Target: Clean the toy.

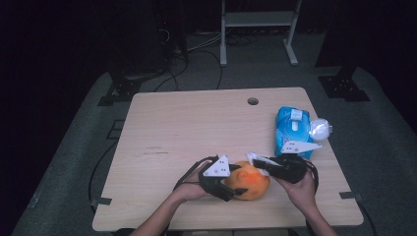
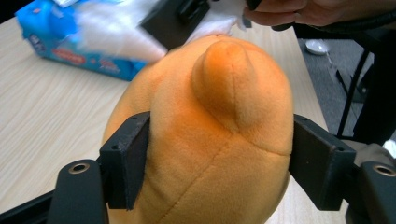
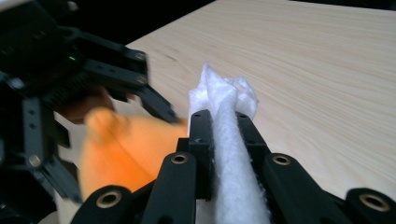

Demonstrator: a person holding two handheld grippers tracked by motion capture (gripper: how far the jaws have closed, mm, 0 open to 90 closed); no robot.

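An orange plush toy (image 1: 251, 182) lies near the table's front edge. My left gripper (image 1: 231, 189) is shut on it; in the left gripper view both black pads (image 2: 128, 158) press into the orange plush toy (image 2: 215, 140) from either side. My right gripper (image 1: 260, 164) comes in from the right and is shut on a white tissue (image 3: 229, 140), which sticks out past the fingertips (image 3: 201, 119). The tissue (image 1: 255, 157) rests on top of the toy. In the right gripper view the toy (image 3: 126, 149) sits just left of the jaws, with the left gripper (image 3: 70, 93) behind it.
A blue tissue pack (image 1: 292, 128) with a white tissue pulled up lies at the table's right side. A cable hole (image 1: 253, 101) is near the far edge. A metal stand (image 1: 258, 29) and dark equipment bases stand on the floor beyond the wooden table (image 1: 172, 128).
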